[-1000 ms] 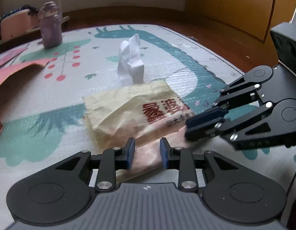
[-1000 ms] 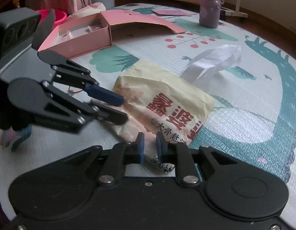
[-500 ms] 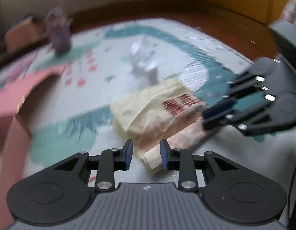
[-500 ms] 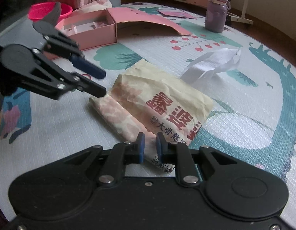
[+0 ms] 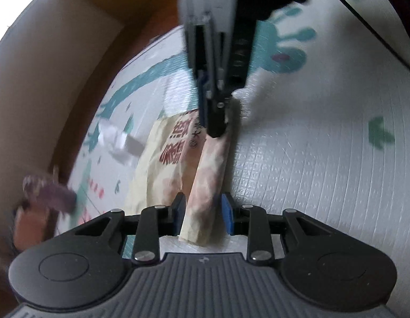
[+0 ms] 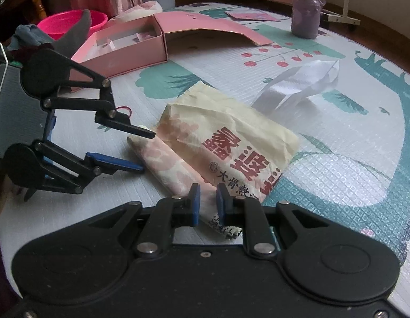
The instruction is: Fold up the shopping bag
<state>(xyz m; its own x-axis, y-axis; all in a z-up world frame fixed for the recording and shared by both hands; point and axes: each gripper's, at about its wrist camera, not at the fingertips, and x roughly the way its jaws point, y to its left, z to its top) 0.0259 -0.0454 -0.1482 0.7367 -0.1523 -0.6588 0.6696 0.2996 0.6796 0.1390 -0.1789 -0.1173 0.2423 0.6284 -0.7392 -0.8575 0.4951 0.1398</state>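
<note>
We are looking at the shopping bag (image 6: 226, 137) lying partly folded on a play mat (image 6: 350, 164) printed with teal dinosaurs and red cherries; whether the mat is covering a floor or something raised, we cannot tell. The bag's cream panel with red characters is facing up, and a rolled, pink-patterned edge (image 6: 173, 169) is running along its near side.

We are holding the right tool (image 6: 207, 203) at one end of that rolled edge, its blue pads nearly together with the bag's printed corner sitting between them; whether they are actually pinching it we cannot tell. We are holding the left tool (image 6: 144, 148) at the opposite end, fingers spread apart, one above and one below the roll's tip. In the left wrist view, the left tool (image 5: 202, 213) is straddling the roll with gaps on both sides.

Behind the bag, a crumpled white plastic bag (image 6: 300, 84), an open pink box (image 6: 130, 45) and a purple bottle (image 6: 305, 18) are resting on the mat.
</note>
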